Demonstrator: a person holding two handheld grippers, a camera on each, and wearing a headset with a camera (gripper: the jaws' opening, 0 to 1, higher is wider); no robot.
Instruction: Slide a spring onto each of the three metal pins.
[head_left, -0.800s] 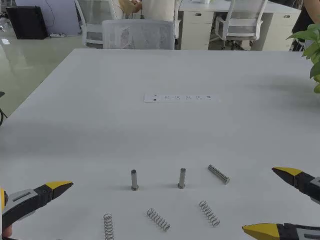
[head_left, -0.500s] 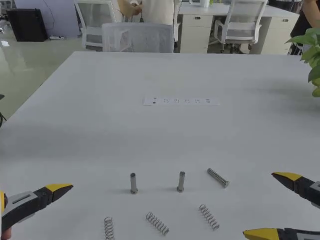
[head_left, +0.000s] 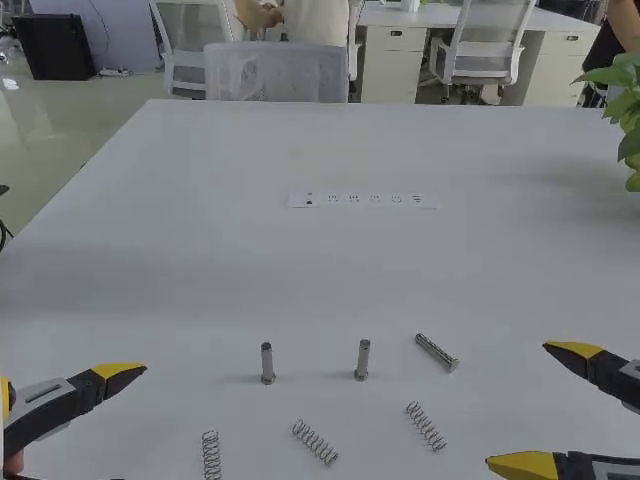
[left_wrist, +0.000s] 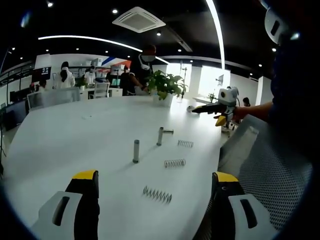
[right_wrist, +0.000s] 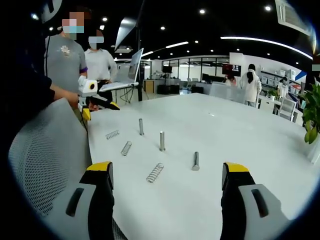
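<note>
left hand-held gripper (left_wrist: 155, 176): jaws wide apart, empty, 7 o'clock in head view
right hand-held gripper (right_wrist: 167, 167): jaws spread, empty, 4 o'clock in head view
left pin (head_left: 267, 362): upright on counter (head_left: 320, 270)
middle pin (head_left: 362, 359): upright, 3 o'clock of left pin
right pin (head_left: 437, 351): lying flat, 3 o'clock of middle pin
left spring (head_left: 211, 453), middle spring (head_left: 314, 441), right spring (head_left: 426, 426): flat on counter, 6 o'clock of pins, apart from them

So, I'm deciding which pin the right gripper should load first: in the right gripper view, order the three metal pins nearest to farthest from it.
1. lying pin, on its side, at the row's right end.
2. middle pin, upright, mid-row.
3. far pin, upright, at the left end.
</note>
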